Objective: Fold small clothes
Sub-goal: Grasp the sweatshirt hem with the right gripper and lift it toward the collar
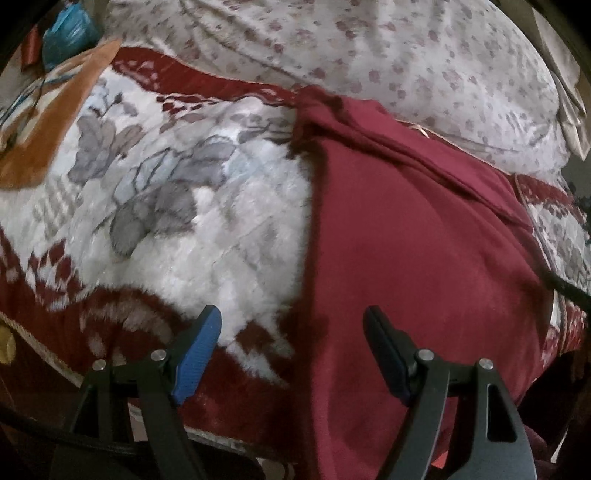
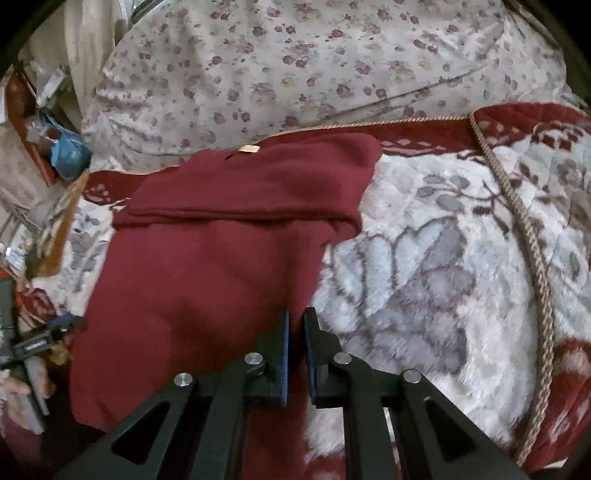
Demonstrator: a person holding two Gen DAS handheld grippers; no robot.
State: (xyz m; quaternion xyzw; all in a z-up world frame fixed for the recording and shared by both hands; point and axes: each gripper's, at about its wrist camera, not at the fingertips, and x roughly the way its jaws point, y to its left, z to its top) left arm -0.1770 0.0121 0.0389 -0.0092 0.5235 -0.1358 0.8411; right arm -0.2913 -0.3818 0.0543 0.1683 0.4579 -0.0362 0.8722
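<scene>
A: Covering most of both views, a plush blanket [image 1: 207,229] in white with grey leaves and dark red borders is recorded; a twisted cord trim [image 2: 532,236] is seen along its edge in the right wrist view.

B: Confirmed. Behind it, a pale sheet with small reddish flowers [image 2: 295,62] is noted, bunched along the far side.

A: Next in size, the dark red garment [image 1: 413,258] is logged. It is laid flat on the blanket, its far end just beside the flowered sheet. A fold line is seen running across its upper part, and a small tan label [image 2: 249,148] is visible at the far edge.

B: Agreed. An orange-brown cloth [image 1: 40,140] and a blue bag [image 1: 66,33] are recorded at the far left, well apart from the garment.

A: Tools. The left gripper [image 1: 291,350] is held with its jaws spread wide, nothing between them; one blue-padded finger is placed over the blanket, the other over the garment's left edge. Contact cannot be judged.

B: The right gripper [image 2: 295,354] is seen with its jaws drawn nearly together at the garment's right edge. A narrow gap is seen between the pads; whether fabric is pinched there cannot be told.
</scene>
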